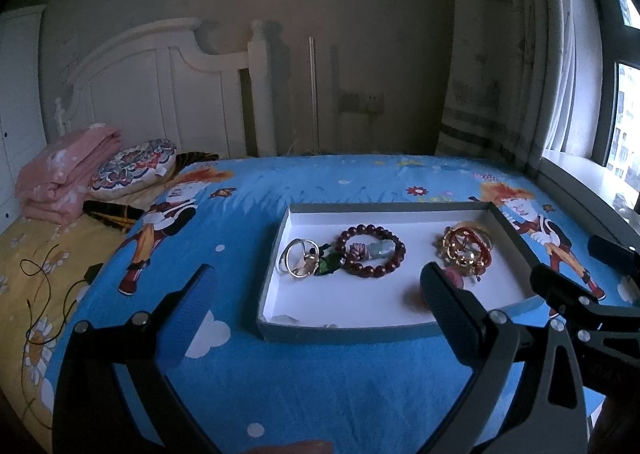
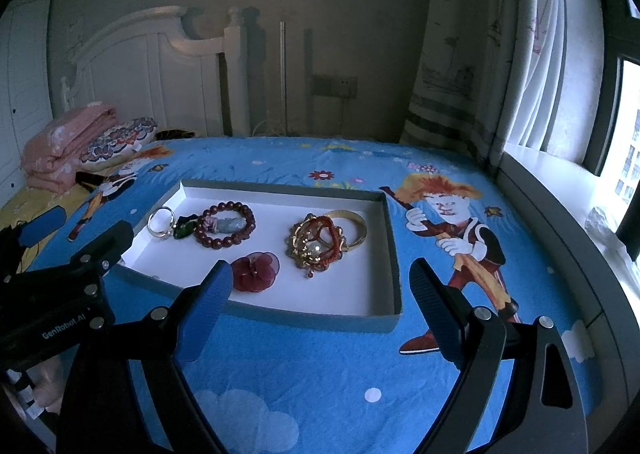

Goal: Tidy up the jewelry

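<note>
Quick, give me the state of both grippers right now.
Left gripper: open, holding nothing, in front of the tray.
Right gripper: open, holding nothing, also short of the tray.

Left gripper (image 1: 320, 294): black frame arms, blue ribbed finger pads (image 1: 196, 302), round silver screws at pivots. Right gripper (image 2: 322, 294): same black frame, blue ribbed pads, silver screws. White "GenRobot AI" lettering on black body at 9 o'clock in right wrist view. Bare skin at 6 o'clock in left wrist view.
</note>
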A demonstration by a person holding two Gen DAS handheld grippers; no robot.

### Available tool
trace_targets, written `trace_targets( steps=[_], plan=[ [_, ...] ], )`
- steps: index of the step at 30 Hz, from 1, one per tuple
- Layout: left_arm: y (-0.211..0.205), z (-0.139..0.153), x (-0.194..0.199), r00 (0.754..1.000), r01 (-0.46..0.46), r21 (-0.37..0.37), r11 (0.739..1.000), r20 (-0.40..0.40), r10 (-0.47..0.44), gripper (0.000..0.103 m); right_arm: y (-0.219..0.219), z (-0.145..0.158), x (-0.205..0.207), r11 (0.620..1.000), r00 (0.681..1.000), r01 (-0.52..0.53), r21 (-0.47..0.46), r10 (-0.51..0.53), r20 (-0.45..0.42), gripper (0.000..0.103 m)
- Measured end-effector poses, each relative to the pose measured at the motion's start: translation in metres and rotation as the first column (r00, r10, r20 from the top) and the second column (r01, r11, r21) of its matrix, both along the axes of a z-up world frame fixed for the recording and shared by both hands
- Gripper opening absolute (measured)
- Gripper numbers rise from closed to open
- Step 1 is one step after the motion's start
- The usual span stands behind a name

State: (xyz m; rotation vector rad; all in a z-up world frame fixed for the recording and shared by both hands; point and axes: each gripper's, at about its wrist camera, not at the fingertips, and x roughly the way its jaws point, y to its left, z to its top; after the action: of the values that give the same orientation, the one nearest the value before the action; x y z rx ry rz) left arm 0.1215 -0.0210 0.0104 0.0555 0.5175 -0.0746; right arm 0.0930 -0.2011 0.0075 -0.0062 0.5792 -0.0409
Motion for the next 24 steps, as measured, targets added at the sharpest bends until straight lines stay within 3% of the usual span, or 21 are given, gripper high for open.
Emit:
trace_targets(
  steps=[24],
  plan=[
    [-0.0005,-0.0030,-0.0013,1.000,0.001,0.007,1.000,-0.005,-0.001,0.098,0.0022,-0.0024,0.0000,1.000,1.000,-0.008,0.000,0.008,-0.008,0.084]
  ],
)
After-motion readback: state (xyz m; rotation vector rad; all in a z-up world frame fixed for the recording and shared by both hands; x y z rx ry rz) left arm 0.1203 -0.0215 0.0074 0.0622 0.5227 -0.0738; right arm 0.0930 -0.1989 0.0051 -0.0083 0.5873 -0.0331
